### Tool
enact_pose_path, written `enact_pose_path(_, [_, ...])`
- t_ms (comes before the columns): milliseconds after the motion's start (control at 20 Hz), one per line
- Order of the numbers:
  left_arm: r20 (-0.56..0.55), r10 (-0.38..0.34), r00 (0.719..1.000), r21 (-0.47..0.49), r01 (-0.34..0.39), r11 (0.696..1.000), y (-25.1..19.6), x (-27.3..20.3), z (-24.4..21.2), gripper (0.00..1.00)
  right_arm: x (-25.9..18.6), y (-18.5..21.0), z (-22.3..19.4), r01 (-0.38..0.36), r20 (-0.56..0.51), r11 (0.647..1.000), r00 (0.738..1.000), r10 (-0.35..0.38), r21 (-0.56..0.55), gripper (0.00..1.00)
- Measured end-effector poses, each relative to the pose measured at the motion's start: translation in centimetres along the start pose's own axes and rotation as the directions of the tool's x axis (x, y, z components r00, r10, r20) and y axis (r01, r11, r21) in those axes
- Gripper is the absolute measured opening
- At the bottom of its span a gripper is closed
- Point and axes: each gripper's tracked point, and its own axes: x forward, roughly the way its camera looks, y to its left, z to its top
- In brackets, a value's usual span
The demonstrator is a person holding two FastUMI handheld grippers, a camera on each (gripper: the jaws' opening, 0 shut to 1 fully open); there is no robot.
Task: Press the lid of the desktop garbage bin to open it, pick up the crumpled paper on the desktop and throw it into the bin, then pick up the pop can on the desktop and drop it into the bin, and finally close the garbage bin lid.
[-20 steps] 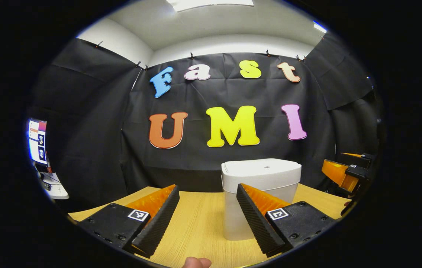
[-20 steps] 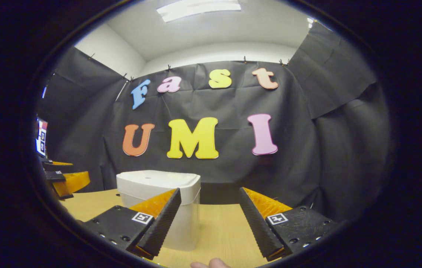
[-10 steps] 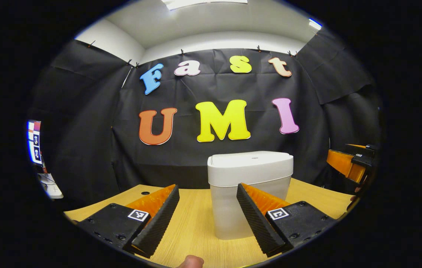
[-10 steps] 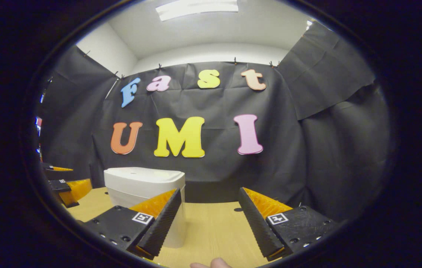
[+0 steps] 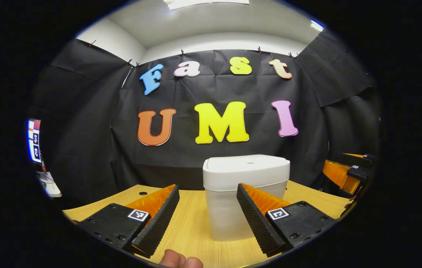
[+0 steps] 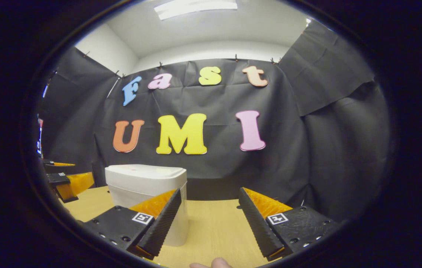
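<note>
- left gripper (image 5: 208,219): two wedge-shaped fingers (image 5: 158,223) with ribbed inner faces, each bolted to a flat plate with small screws
- each plate has a little square black-and-white marker (image 5: 138,214) stuck on top
- right gripper (image 6: 208,221): same build, same ribbed wedges, same marker tags (image 6: 142,217), screws along the plate edges
- a fingertip (image 5: 175,259) pokes in at the bottom edge

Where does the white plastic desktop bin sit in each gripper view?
Left gripper view: white plastic desktop bin sits just right of centre, lid closed, on the light wooden tabletop, partly behind the view's own right finger.
Right gripper view: the bin sits left of centre, partly behind the view's own left finger.
Shared landmark: the black cloth wall behind the bin.
</note>
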Motion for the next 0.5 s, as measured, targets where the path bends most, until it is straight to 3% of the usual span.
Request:
enact_pose_path(150, [0.008,0.003,1.000,-0.015,-0.003,1.000,-0.2,-0.2,0.3,0.99,-0.1,0.6,0.3,-0.042,0.016,0.999,0.999,0.042,-0.018,0.95])
enact_pose_path(500, [0.031,0.011,0.999,0.005,-0.011,1.000,0.7,-1.2,1.2,0.99,1.0,0.6,-0.2,-0.056,-0.019,0.996,0.998,0.057,0.067,0.95])
